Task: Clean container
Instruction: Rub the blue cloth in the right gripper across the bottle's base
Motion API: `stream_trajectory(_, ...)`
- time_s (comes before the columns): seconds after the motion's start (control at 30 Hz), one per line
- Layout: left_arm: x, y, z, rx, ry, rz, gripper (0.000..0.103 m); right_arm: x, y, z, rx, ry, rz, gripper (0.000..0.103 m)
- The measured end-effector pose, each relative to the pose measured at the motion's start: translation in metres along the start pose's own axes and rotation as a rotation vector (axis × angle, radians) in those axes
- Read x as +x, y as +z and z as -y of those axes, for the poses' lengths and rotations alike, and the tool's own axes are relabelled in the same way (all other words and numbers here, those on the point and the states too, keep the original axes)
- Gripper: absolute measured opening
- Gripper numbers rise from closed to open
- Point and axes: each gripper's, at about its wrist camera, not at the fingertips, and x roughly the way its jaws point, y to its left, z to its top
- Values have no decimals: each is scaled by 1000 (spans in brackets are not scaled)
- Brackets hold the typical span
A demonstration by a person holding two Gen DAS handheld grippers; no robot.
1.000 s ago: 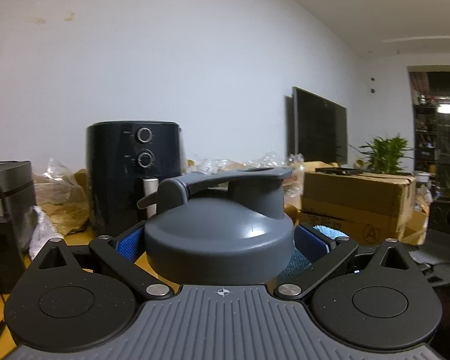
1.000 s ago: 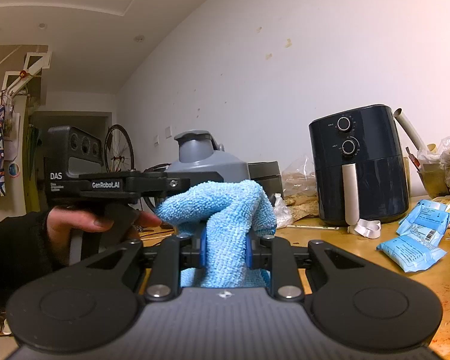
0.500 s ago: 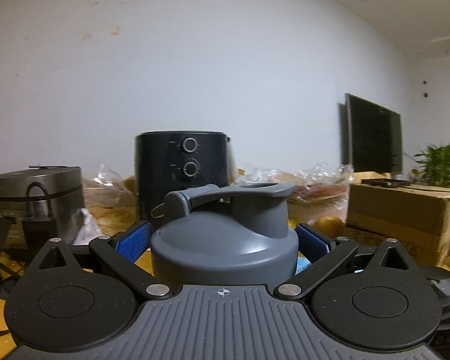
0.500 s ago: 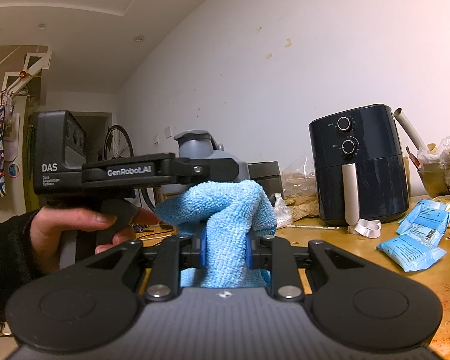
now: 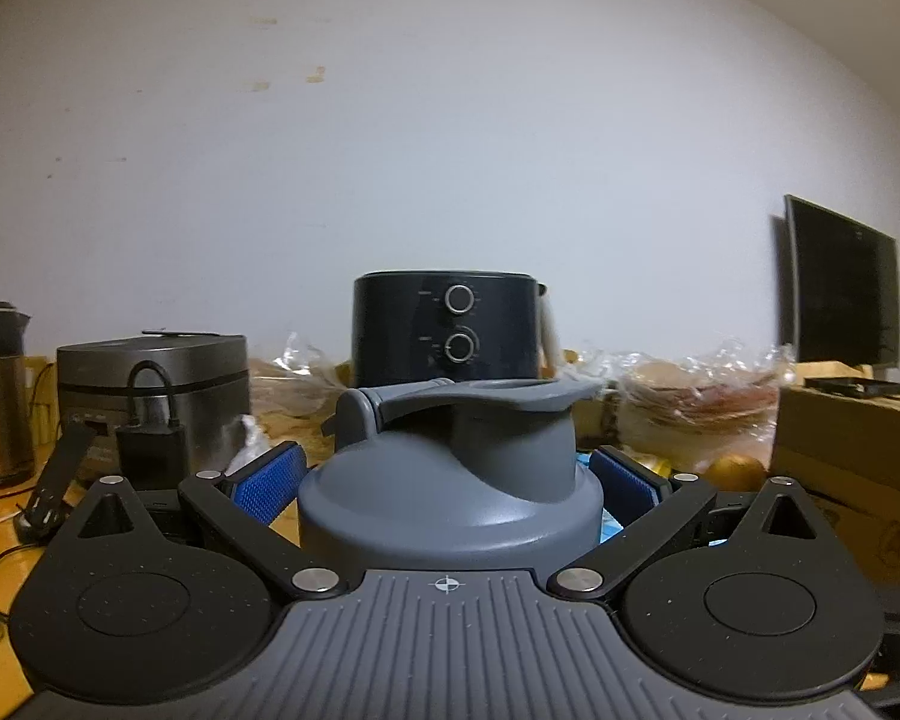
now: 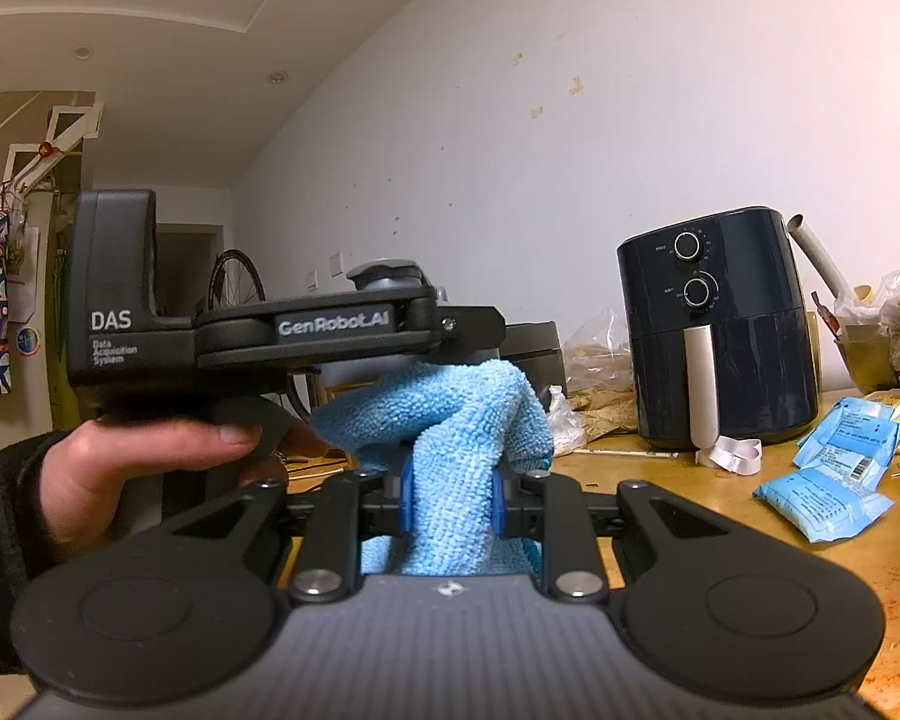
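While upright between blue pads, grey container gripped by left gripper jaws; right gripper jaws clamp blue cloth; air fryer on table.

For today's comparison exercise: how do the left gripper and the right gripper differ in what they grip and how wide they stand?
The left gripper stands wide around a hard grey container; the right gripper is pinched narrow on a soft blue cloth. Both have blue pads.

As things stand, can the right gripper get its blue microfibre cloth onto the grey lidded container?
Probably yes: the right gripper pinches the blue microfibre cloth, which sits just before the grey lidded container; only the left gripper flanking it limits access.
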Motion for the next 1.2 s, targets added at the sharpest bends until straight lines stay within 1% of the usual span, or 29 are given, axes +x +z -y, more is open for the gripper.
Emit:
stream_trajectory(0.07, -2, 0, 1, -10, 3, 10, 103, 0, 0, 1, 1, 0, -1, 21)
stream_trajectory(0.17, -3, 0, 6, -12, 44, 19, 103, 0, 0, 1, 4, 1, -2, 22)
stream_trajectory(0.5, 5, 5, 16, -17, 143, -10, 103, 0, 0, 1, 5, 6, -4, 22)
stream_trajectory(0.83, 9, 5, 21, -35, 175, -28, 103, 2, 0, 3, 7, 9, -5, 22)
stream_trajectory(0.9, 9, 5, 23, -39, 195, -25, 99, 2, 0, 3, 7, 10, -7, 22)
stream_trajectory(0.93, 9, 6, 23, -41, 206, -24, 95, 2, 0, 3, 7, 10, -7, 22)
stream_trajectory(1.0, 9, 6, 23, -47, 214, -25, 95, 2, 0, 3, 7, 11, -7, 22)
stream_trajectory(1.2, 7, 4, 23, -40, 206, -18, 95, 2, 0, 2, 6, 9, -6, 22)
